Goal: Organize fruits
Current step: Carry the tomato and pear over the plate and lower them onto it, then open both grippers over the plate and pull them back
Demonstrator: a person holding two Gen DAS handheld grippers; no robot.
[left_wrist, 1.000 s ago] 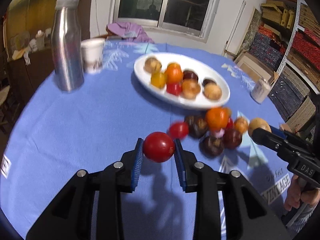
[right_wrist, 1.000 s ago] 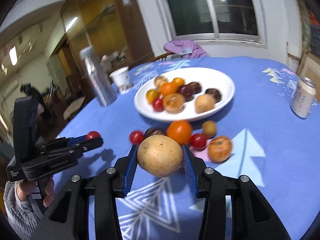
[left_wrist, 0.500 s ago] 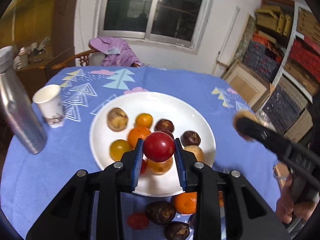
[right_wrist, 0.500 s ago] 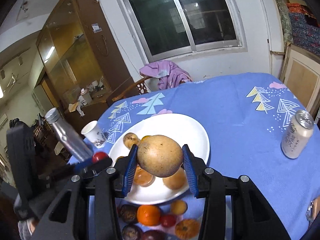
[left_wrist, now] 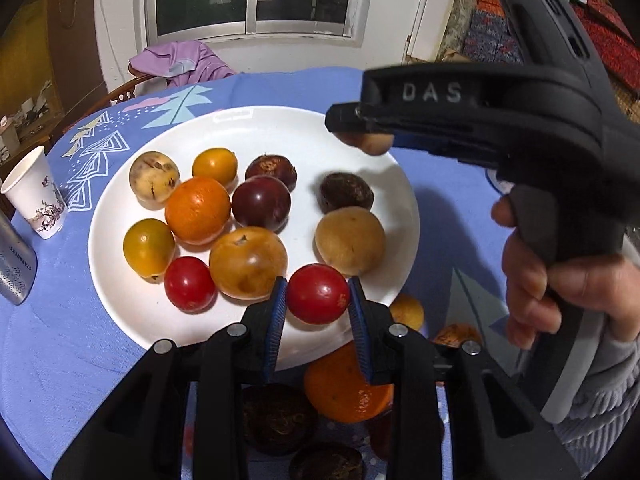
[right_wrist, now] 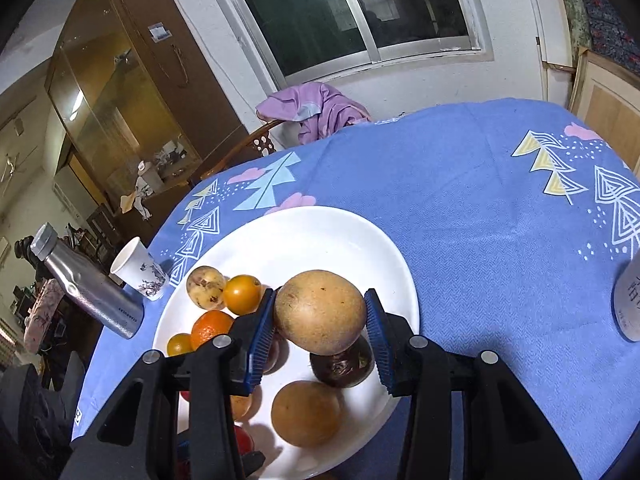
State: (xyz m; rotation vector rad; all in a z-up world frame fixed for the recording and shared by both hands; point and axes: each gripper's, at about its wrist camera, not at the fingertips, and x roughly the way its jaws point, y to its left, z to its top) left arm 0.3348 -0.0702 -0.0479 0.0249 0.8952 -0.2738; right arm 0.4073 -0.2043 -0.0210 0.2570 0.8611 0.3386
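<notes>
Two grips: left hand-held gripper point(left_wrist: 317, 300) clamps red tomato point(left_wrist: 318, 293); right hand-held gripper point(right_wrist: 320, 326) clamps brown fruit point(right_wrist: 320, 317).

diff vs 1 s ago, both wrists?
Both grippers carried their fruit from the loose pile on the blue tablecloth to above the white plate. Unchanged: left gripper clamps the red tomato, right gripper the round tan fruit; plate fruits untouched.

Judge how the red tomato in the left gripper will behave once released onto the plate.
The red tomato looks round and glossy, so it would probably roll. Fruit crowds the white plate, which may stop it. The left gripper holds it by narrow pads; likely slippery.
</notes>
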